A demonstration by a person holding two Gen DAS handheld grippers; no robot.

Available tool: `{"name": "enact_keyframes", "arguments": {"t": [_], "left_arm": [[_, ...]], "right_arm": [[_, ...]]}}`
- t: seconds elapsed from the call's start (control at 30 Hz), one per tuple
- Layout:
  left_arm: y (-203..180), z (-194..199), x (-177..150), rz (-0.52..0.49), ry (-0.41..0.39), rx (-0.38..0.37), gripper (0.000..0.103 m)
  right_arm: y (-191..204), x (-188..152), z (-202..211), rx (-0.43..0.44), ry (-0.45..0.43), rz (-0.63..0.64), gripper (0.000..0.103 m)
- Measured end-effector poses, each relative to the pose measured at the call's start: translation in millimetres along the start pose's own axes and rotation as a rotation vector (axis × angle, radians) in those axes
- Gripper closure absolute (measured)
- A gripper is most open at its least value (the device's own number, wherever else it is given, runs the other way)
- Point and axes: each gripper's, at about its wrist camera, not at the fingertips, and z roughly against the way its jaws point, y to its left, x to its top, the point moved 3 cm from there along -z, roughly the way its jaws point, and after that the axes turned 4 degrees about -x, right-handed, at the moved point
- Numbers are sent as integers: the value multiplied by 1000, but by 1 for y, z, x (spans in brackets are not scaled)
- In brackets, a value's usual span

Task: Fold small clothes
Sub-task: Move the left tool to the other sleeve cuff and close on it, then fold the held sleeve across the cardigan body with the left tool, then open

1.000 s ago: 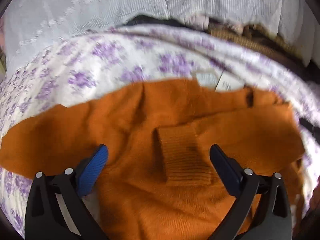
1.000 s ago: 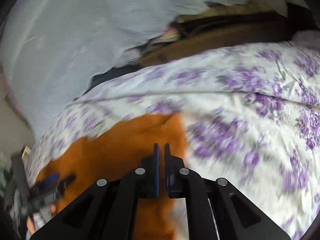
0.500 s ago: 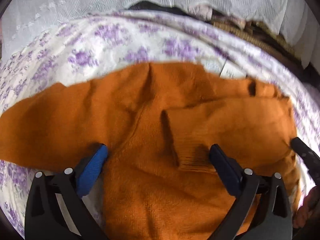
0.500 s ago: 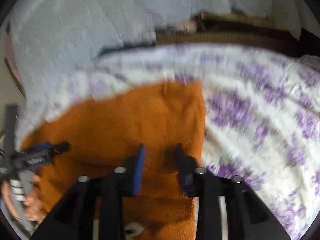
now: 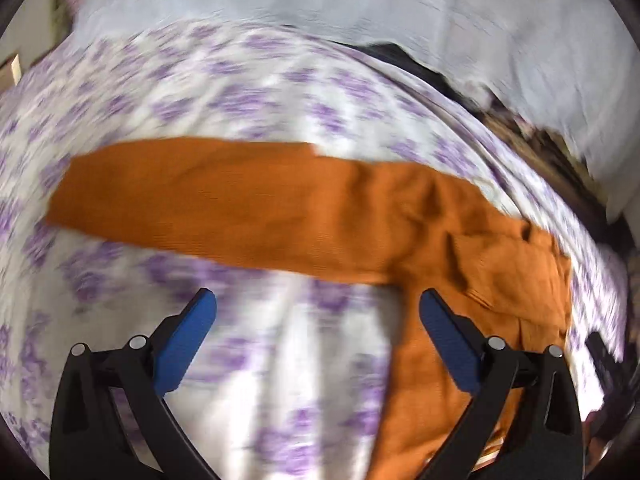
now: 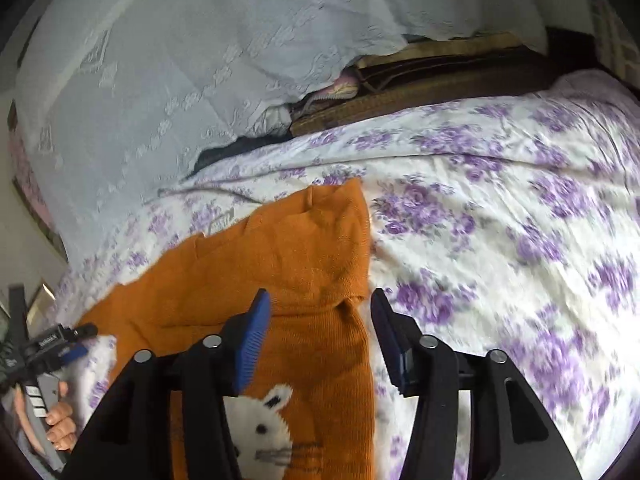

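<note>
An orange knit sweater [image 5: 472,264] lies on the purple-flowered bedsheet [image 5: 248,92]. One sleeve [image 5: 208,200] stretches flat out to the left. My left gripper [image 5: 318,312] is open over bare sheet, just short of that sleeve, with nothing between its fingers. In the right wrist view the sweater [image 6: 280,264] shows a white rabbit motif [image 6: 264,424], and its right side is folded inward. My right gripper [image 6: 320,312] hangs over that folded edge with its jaws opening. Cloth lies below the gap, but the pads do not press on it. At the far left a hand holds the left gripper [image 6: 84,338].
A white lace cover [image 6: 160,80] rises behind the bed. Dark and brown folded items [image 6: 420,80] are wedged between it and the sheet. Right of the sweater lies a wide stretch of bare flowered sheet [image 6: 520,240].
The right gripper went from shut on the sweater's edge to open and drew back, so the rabbit shows. The left gripper swung left, off the sweater's body to the outstretched sleeve.
</note>
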Motion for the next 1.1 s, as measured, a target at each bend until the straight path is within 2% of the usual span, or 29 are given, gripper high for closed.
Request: {"name": "enact_keyframes", "arguments": {"t": [0.2, 0.3, 0.5, 0.53, 0.57, 0.63, 0.73, 0.87, 0.93, 0.97, 1.1], "left_arm": [[70, 1, 17, 259, -14, -63, 5], [81, -4, 25, 304, -19, -95, 5], [98, -14, 48, 363, -53, -110, 8], [103, -15, 52, 368, -62, -100, 17], [106, -15, 54, 371, -69, -92, 30], [115, -14, 56, 387, -76, -90, 44], [124, -13, 56, 425, -78, -111, 55], [124, -8, 54, 414, -87, -100, 66], [121, -8, 54, 394, -81, -97, 84], [118, -8, 54, 375, -75, -95, 90], [101, 2, 55, 281, -101, -32, 96]], "right_arm": [[-11, -13, 20, 51, -73, -100, 50], [-12, -16, 25, 54, -125, -106, 47], [-8, -17, 19, 67, -112, -88, 47], [-9, -18, 17, 69, -104, -90, 47], [-9, -18, 15, 72, -97, -93, 47], [-10, -19, 13, 78, -84, -103, 47], [-10, -20, 9, 81, -68, -108, 47], [-10, -20, 9, 80, -70, -104, 47], [-9, -20, 8, 79, -70, -100, 47], [-9, -20, 8, 79, -70, -100, 47], [-10, -20, 6, 78, -61, -102, 47]]}}
